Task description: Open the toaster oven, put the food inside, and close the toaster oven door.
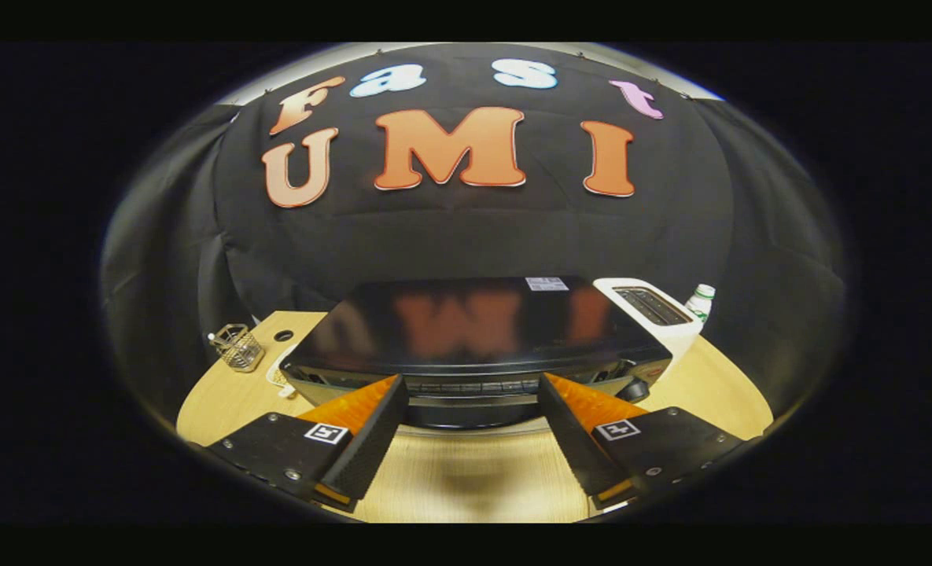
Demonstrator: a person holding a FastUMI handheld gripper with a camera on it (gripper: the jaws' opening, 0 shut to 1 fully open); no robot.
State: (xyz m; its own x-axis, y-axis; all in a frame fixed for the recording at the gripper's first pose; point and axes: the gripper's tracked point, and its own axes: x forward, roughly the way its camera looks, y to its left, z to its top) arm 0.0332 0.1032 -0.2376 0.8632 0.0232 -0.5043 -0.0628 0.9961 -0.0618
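- On the wooden table (466, 479), just ahead of the fingers: the oven (473, 346), black, with a glossy flat top that mirrored the booth wall. Long axis ran crosswise to the fingers; the front faced the gripper, its upper edge and a dark strip of the door showing between the fingertips. Whether the door was ajar could not be told.
- Gripper (473, 393): fingers spread well apart, nothing between them but bare table and the oven's front edge; tips close to the oven front, contact not clear. Each finger carried a small square marker tag.
- Sticker (547, 284): pale, rectangular, on the oven top near its far right corner; print too small to read.
- Toaster (658, 314): white, slots up, just beside the oven's far right corner.
- Bottle (700, 303): white, green-labelled, behind the toaster; label illegible.
- Wire basket (237, 346): small, on the table's far left, well apart from the oven.
- Round hole (283, 336): dark, in the tabletop between the basket and the oven.
- Knob (633, 388): dark, at the oven's right front corner, beside the right finger.
- White item at the oven's left side, partly hidden; not identifiable.
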